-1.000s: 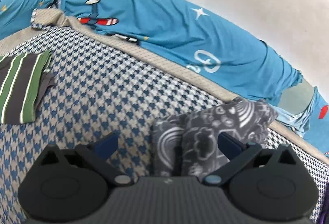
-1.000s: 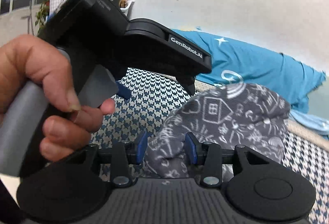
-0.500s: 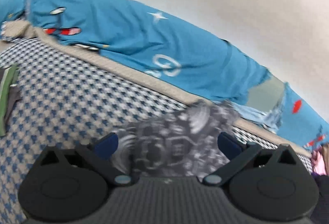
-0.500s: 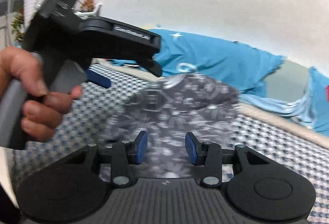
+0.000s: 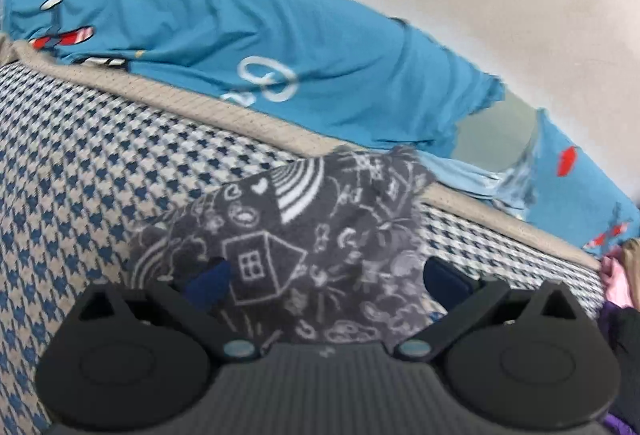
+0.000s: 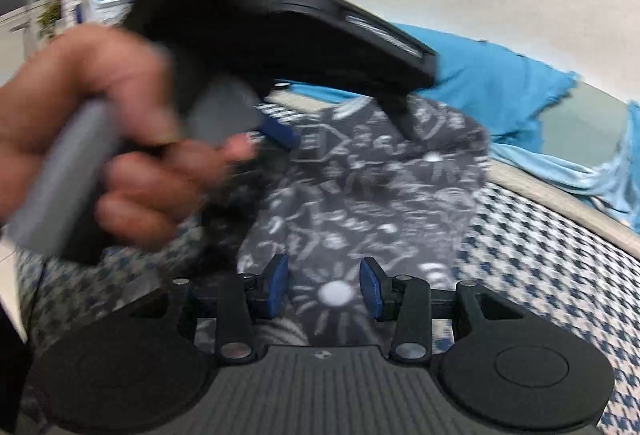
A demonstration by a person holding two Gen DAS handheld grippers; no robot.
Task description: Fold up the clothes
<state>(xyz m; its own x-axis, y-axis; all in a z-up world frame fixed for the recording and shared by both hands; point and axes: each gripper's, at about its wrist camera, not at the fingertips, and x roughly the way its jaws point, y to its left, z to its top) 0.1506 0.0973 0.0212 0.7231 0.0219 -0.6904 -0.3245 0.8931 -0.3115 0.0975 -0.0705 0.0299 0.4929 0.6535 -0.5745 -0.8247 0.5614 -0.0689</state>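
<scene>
step in hand: positioning the grey doodle-print garment [image 5: 320,247] on the houndstooth bed [image 5: 100,163]. left tool [image 5: 326,277] gapes wide over it; right tool [image 6: 324,285] half-parted, pads clear of cloth. next: pinch an edge, fold across.

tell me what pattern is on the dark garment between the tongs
White doodle drawings on dark grey garment: a house, hearts, rainbow arcs. Sharpest in the left wrist view.

Our left gripper [image 5: 326,277] has swung right over the garment [image 5: 320,235], and the striped cloth has left view.
</scene>
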